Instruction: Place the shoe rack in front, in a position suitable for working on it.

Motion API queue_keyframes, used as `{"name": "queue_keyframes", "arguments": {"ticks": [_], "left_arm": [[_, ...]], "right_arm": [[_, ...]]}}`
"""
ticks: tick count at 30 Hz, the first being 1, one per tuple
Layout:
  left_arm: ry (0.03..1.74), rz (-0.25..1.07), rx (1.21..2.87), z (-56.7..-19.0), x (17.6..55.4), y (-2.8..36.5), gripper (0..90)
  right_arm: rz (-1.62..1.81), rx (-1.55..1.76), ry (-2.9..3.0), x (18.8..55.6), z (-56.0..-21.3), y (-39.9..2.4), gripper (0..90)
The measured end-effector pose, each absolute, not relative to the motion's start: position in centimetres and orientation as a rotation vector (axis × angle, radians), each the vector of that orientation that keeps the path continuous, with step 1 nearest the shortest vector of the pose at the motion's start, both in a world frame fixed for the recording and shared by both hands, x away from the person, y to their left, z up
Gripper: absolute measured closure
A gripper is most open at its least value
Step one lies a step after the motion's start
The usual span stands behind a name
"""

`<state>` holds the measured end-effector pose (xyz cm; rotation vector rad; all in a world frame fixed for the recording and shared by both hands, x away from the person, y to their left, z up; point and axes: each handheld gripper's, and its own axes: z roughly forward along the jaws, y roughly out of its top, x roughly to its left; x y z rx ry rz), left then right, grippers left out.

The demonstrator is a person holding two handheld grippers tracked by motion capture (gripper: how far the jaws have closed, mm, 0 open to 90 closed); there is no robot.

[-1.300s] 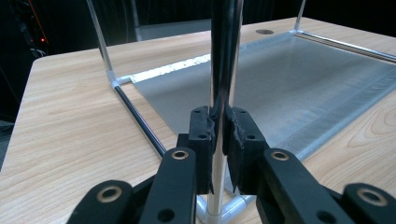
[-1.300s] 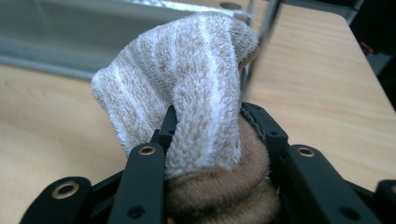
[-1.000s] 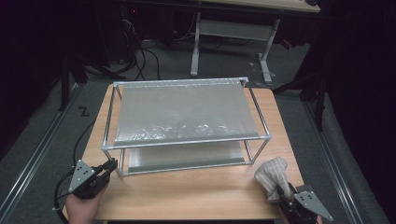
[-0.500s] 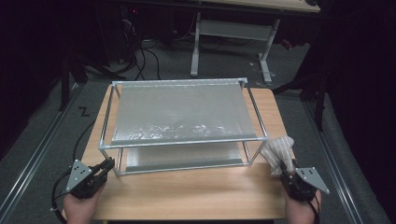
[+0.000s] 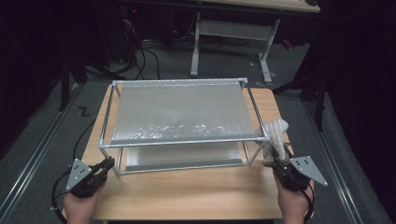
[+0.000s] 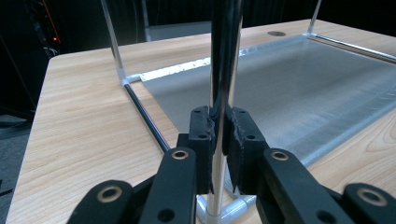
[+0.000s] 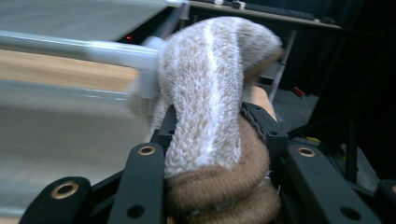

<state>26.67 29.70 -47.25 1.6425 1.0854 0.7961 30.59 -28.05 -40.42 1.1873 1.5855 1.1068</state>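
Observation:
A two-tier metal rack (image 5: 182, 141) with silver mesh shelves stands on the wooden table (image 5: 196, 191). My left gripper (image 5: 108, 163) is at the rack's front left corner. In the left gripper view its jaws (image 6: 219, 126) are shut on the upright post (image 6: 224, 56) just above the foot. My right gripper (image 5: 276, 158) is by the rack's front right corner, shut on a rolled knit sock (image 5: 275, 133). The sock (image 7: 210, 93) is beige and white with a brown cuff. It stands up between the right gripper (image 7: 210, 119) jaws, close to the rack's top corner joint (image 7: 144, 53).
The table's front strip lies bare between the two hands. A desk frame (image 5: 233, 32) and cables (image 5: 144, 56) stand on the dark floor behind the table. Metal floor rails (image 5: 32, 154) run along both sides.
My right gripper has carried the sock up and forward, from the table's front right corner to the rack's front right corner. The left gripper has stayed on the post.

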Motion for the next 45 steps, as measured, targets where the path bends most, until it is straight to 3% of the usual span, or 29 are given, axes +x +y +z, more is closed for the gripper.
{"name": "queue_keyframes", "arguments": {"ticks": [25, 45], "left_arm": [[1.083, 0.790, 1.640, -47.3, 26.7, 29.8, 80.5], [1.080, 0.789, 1.638, -47.3, 26.8, 29.8, 80.5]], "right_arm": [[0.905, 1.351, 1.961, 33.2, -49.0, -27.5, 63.7], [1.048, 1.223, 1.766, 31.1, -43.8, -27.3, 63.4]]}}
